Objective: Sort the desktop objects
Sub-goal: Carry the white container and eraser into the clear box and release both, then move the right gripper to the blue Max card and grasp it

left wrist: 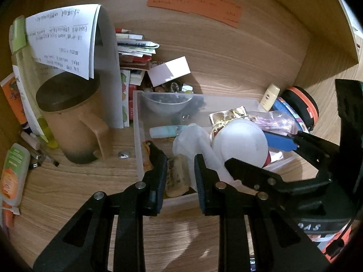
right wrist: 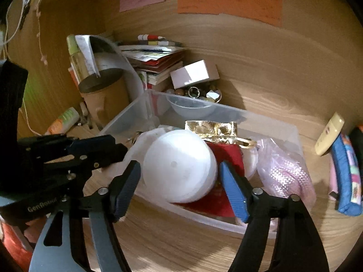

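A clear plastic bin (left wrist: 138, 122) (right wrist: 261, 115) stands on the wooden desk with several items in it. My left gripper (left wrist: 175, 158) hangs over its near left corner. The jaws are narrow, with a small beige printed stick (left wrist: 178, 179) between the pads, and it looks gripped. My right gripper (right wrist: 179, 164) (left wrist: 246, 149) stands open around a white round object (right wrist: 179, 172) (left wrist: 240, 140). That object rests in the bin on a red pouch (right wrist: 229, 156), and thin gaps show beside both pads. The left gripper (right wrist: 113, 147) reaches in from the left in the right wrist view.
In the bin lie a gold pouch (right wrist: 211, 128), a pink bag (right wrist: 285, 172) and a small bowl (right wrist: 190, 107). A lidded brown mug (left wrist: 74, 117), papers, stacked books (left wrist: 136, 49) and a white box (left wrist: 169, 71) crowd the back left. A blue pencil case (right wrist: 347, 176) lies to the right.
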Demonstrator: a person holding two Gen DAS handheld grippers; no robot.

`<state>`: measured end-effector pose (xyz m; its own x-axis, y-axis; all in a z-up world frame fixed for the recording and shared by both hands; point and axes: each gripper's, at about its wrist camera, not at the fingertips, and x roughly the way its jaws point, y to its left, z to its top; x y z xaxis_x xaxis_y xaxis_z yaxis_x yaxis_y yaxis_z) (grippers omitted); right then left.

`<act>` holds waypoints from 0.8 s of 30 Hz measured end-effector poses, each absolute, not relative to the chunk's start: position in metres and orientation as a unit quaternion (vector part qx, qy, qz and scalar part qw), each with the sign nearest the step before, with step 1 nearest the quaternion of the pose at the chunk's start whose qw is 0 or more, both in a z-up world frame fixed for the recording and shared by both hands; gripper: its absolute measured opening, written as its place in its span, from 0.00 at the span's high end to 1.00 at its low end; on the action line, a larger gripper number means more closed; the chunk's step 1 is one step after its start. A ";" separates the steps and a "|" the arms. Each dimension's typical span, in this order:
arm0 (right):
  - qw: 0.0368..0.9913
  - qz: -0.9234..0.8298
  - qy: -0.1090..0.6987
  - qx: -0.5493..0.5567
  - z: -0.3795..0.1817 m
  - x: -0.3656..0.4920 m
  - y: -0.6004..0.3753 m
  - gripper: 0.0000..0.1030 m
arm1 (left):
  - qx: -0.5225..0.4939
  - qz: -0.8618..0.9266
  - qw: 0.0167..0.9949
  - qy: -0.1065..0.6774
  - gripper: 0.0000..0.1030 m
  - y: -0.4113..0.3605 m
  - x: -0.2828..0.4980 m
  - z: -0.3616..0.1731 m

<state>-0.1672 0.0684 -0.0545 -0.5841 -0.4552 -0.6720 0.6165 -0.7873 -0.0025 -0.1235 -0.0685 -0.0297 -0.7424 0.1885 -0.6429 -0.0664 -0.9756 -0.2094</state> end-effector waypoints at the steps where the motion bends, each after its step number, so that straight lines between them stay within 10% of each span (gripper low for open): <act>1: 0.302 -0.884 0.122 0.336 -0.053 -0.165 0.068 0.29 | -0.353 0.929 0.070 -0.088 0.77 -0.069 -0.124 -0.030; 20: 0.303 -0.879 0.126 0.347 -0.048 -0.086 0.094 0.17 | -0.351 0.931 0.064 -0.077 0.76 -0.067 -0.126 -0.029; 24: 0.306 -0.865 0.120 0.378 -0.069 -0.067 0.101 0.17 | -0.348 0.934 0.046 -0.064 0.63 -0.064 -0.120 -0.025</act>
<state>-0.0675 0.1006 -0.0691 -0.5263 -0.4397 -0.7277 0.6210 -0.7834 0.0243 -0.1196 -0.0643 -0.0251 -0.7542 0.1311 -0.6435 -0.0418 -0.9875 -0.1521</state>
